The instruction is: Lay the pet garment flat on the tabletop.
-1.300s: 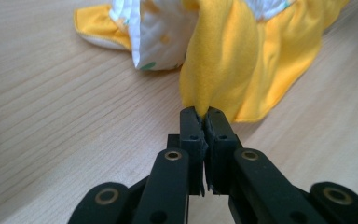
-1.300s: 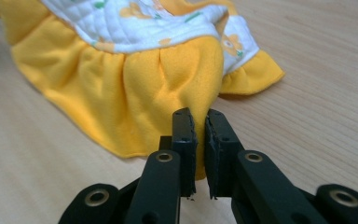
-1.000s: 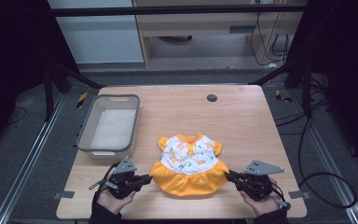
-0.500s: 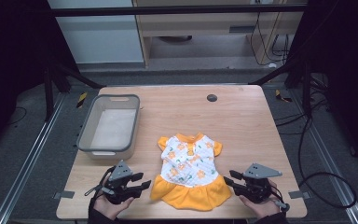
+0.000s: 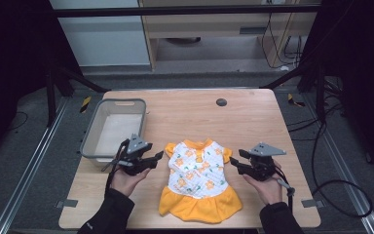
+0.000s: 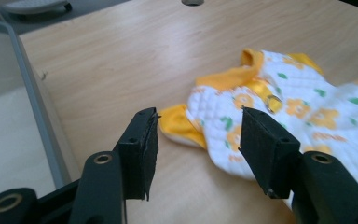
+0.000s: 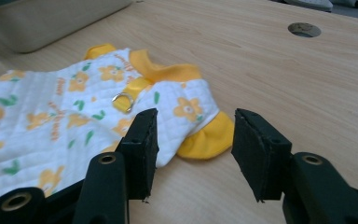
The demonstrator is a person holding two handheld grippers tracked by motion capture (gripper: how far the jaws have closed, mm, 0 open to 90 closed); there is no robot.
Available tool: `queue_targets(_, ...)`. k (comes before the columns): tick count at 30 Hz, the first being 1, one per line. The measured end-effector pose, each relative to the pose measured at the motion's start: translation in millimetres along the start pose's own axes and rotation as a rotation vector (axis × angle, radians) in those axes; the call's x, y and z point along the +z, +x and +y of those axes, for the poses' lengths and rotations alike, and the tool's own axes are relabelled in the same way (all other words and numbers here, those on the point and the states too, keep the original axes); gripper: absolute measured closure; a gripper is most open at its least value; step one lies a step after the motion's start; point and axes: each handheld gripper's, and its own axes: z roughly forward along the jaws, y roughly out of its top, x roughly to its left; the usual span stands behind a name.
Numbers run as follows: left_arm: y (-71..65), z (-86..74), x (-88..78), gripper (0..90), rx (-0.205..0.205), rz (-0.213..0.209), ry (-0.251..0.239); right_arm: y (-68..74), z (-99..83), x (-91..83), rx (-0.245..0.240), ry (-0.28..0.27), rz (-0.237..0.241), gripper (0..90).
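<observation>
With both tools clear of the fabric, the small dress lay flat on the table, near the person's edge, neck toward the far side and orange skirt hem toward the person. Long axis ran near-to-far, tilted slightly. Left gripper sat just beside the dress's left sleeve, right gripper just beside the right sleeve. Each pointed inward at its own sleeve, so the garment lay between the two tools, about equally near to both. Jaws on both had just been opening and stood apart. In the left gripper view the sleeve cuff showed in the gap but beyond the pads, not pressed. Same in the right gripper view: cuff ahead of the pads, no contact. Nothing held. Grey bin was on the left side, behind the left gripper, apart from the dress. My read: next grab would be at the sleeves or shoulders, one per hand, closing in along the short axis.
</observation>
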Motion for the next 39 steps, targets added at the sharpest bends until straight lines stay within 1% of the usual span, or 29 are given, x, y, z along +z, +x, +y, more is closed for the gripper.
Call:
queue_targets(1,1.7,2.2,7.2,45.9,-0.001,0.006,0.009,-2.1,1.1,4.1,-0.001,0.0,-0.005,49.9)
queue_targets(2,3.4,3.9,16.5,45.8,-0.015,0.009,0.013,-4.9,2.2,9.6,0.003,-0.002,-0.005,49.8)
queue_targets(4,5.6,5.8,29.3,45.7,-0.03,0.017,0.028,-12.2,4.1,27.4,0.005,-0.001,-0.021,49.1)
queue_targets(5,6.4,6.4,36.6,45.7,-0.037,0.023,0.032,-12.2,4.1,27.4,0.005,-0.001,-0.021,49.1)
queue_targets(6,7.0,6.2,43.9,45.7,-0.036,0.029,0.035,-14.7,4.5,33.7,0.003,0.01,-0.025,49.4)
queue_targets(7,7.2,5.2,51.7,45.7,-0.02,0.044,0.044,-16.7,4.8,40.2,0.003,0.022,-0.028,49.5)
queue_targets(8,7.2,3.3,59.8,45.7,-0.011,0.055,0.059,-19.0,4.5,46.7,0.003,0.037,-0.034,49.7)
queue_targets(10,7.4,-2.8,77.7,46.1,-0.017,0.054,0.113,-22.5,3.0,58.6,0.016,0.064,-0.042,51.0)
queue_targets(13,6.6,-9.9,93.6,46.1,-0.018,0.056,0.167,-26.3,-4.5,76.5,0.032,0.113,-0.052,53.3)
queue_targets(14,5.5,-13.1,100.2,46.1,-0.018,0.055,0.189,-26.7,-6.8,79.8,0.026,0.131,-0.055,53.9)
queue_targets(15,5.5,-13.1,100.2,46.3,-0.018,0.055,0.189,-26.7,-6.8,79.8,0.026,0.131,-0.055,53.9)
queue_targets(17,5.4,-14.9,103.1,46.5,-0.022,0.048,0.197,-26.3,-10.8,85.2,0.022,0.157,-0.061,55.5)
queue_targets(18,5.7,-14.9,103.0,49.9,-0.029,0.043,0.199,-26.2,-11.5,86.6,0.028,0.155,-0.049,60.9)
queue_targets(19,5.9,-15.1,103.1,49.9,-0.043,0.038,0.2,-26.2,-11.5,86.6,0.028,0.155,-0.049,60.9)
queue_targets(21,5.1,-16.0,103.8,54.6,-0.056,0.03,0.208,-24.9,-11.5,87.2,0.025,0.161,-0.048,64.9)
queue_targets(22,4.4,-16.7,104.0,56.7,-0.066,0.024,0.208,-23.8,-11.0,87.0,0.024,0.168,-0.05,68.2)
queue_targets(24,4.2,-18.4,103.9,63.4,-0.11,0.01,0.2,-21.4,-10.0,87.1,0.022,0.174,-0.038,76.3)
queue_targets(25,4.2,-19.0,103.7,66.7,-0.117,-0.004,0.199,-20.2,-9.9,87.4,0.021,0.175,-0.032,79.3)
queue_targets(27,2.8,-19.1,103.7,75.9,-0.121,-0.011,0.202,-16.0,-9.2,87.5,0.009,0.176,-0.039,83.3)
queue_targets(28,1.8,-18.5,103.8,75.9,-0.119,-0.012,0.206,-16.0,-9.2,87.5,0.009,0.176,-0.039,83.3)
queue_targets(30,-2.6,-15.8,103.9,83.6,-0.1,0.007,0.227,-15.7,-8.5,87.6,0.003,0.172,-0.036,84.1)
queue_targets(32,-4.0,-14.1,103.3,86.2,-0.087,0.012,0.232,-15.1,-6.5,86.7,0.009,0.161,-0.032,84.5)
queue_targets(33,-3.1,-13.1,101.6,86.7,-0.095,0.012,0.218,-15.2,-5.3,85.6,0.007,0.152,-0.033,84.6)
queue_targets(34,-1.5,-12.2,99.9,86.9,-0.103,0.008,0.203,-15.5,-2.2,82.9,0.013,0.123,-0.033,84.7)
queue_targets(35,1.4,-9.3,96.3,87.0,-0.117,0.009,0.17,-15.6,0.3,80.8,0.02,0.108,-0.035,84.7)
queue_targets(36,3.5,-5.8,92.9,87.1,-0.123,0.014,0.144,-16.9,10.3,74.5,0.014,0.053,-0.037,84.7)
queue_targets(37,5.0,-2.5,90.3,87.1,-0.124,0.02,0.126,-16.9,10.3,74.5,0.014,0.053,-0.037,84.7)
queue_targets(38,6.6,2.5,86.5,87.1,-0.124,0.028,0.098,-17.4,14.5,72.8,0.012,0.034,-0.036,84.7)
queue_targets(39,8.0,9.9,82.3,87.1,-0.114,0.042,0.073,-17.9,20.2,70.9,0.008,0.01,-0.033,84.7)
